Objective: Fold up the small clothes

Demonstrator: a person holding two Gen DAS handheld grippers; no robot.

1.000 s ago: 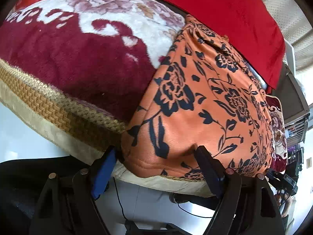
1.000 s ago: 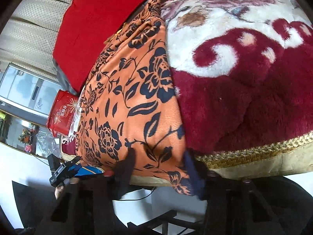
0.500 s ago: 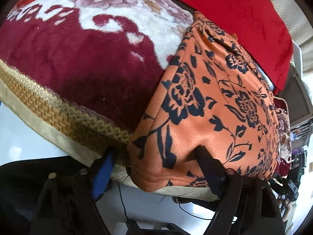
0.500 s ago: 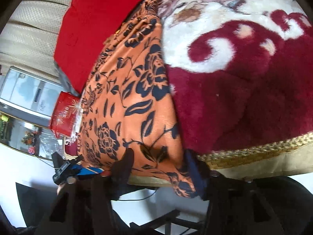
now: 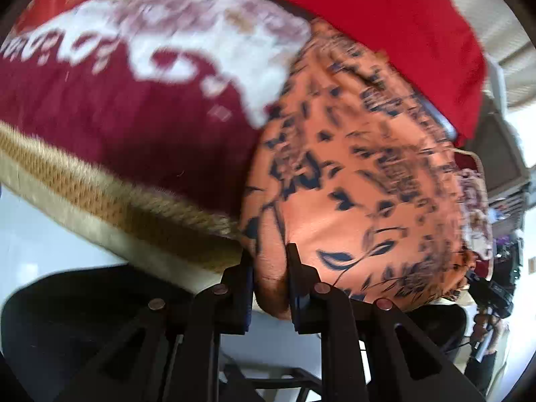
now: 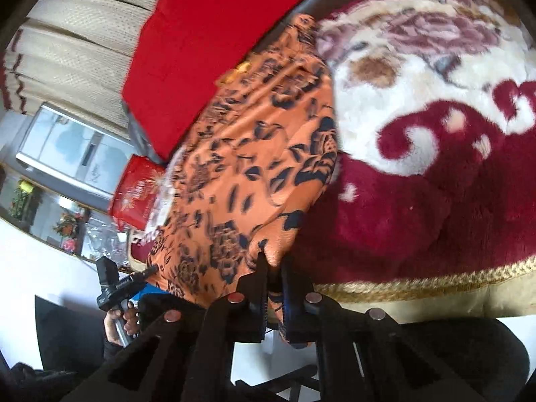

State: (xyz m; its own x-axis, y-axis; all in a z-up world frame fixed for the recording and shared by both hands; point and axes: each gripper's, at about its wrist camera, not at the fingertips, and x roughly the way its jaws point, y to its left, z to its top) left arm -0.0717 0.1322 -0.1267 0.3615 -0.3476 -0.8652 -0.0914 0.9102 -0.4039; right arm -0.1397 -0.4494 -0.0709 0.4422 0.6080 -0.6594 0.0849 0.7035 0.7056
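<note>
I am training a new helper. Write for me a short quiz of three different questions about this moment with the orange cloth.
1. True or false: the orange flowered cloth lies on a dark red and white plush blanket.
2. What is pinched between the fingers of the right tool?
A. the blanket's gold border
B. the near edge of the orange cloth
C. nothing
3. Fill in: behind the cloth, at the far side of the blanket, lies a plain ____ fabric.

Key
1. True.
2. B. The left tool, its jaws closing, has the other near corner between its fingers.
3. red
</note>
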